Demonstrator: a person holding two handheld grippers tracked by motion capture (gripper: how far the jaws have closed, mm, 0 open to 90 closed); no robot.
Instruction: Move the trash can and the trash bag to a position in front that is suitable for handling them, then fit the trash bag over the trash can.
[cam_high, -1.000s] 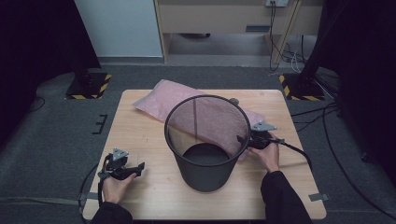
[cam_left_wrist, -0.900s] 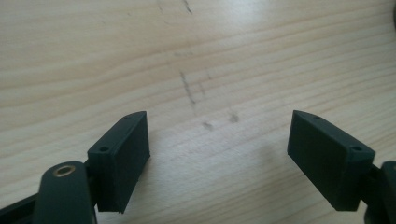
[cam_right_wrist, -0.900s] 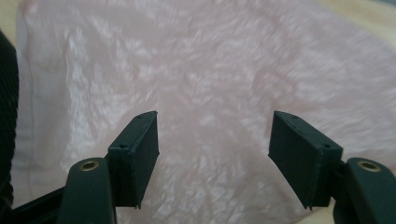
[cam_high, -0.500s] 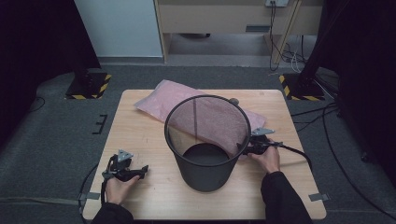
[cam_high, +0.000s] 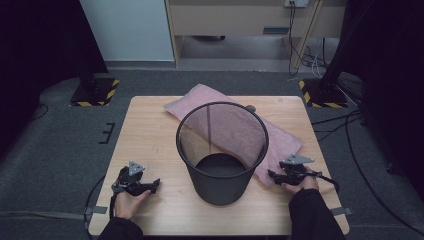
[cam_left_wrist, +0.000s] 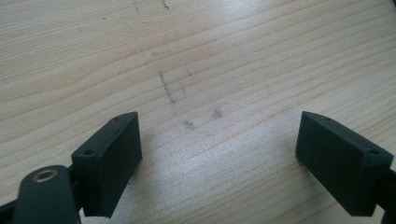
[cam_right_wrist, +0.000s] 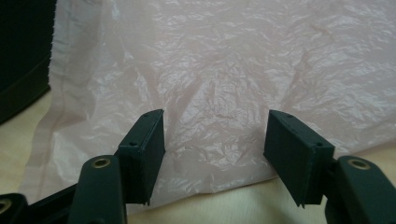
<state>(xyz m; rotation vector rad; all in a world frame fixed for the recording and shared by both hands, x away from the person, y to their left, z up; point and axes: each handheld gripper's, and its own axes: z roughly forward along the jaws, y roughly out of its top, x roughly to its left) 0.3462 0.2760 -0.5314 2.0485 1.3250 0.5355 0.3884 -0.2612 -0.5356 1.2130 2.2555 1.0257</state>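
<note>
A black mesh wastebasket (cam_high: 222, 150) stands upright near the middle of a wooden table (cam_high: 150, 130), toward its near edge, with a pink plastic bag (cam_high: 280, 142) lying flat behind and to its right, running from the far edge toward the near right corner. The right gripper (cam_high: 272, 175), at the bag's near end, hovers with its jaws parted over the crinkled plastic and just short of pinching it, having just narrowed slightly. The left gripper (cam_high: 156, 184), near the table's near left corner, has its jaws spread wide over bare wood after opening further.
</note>
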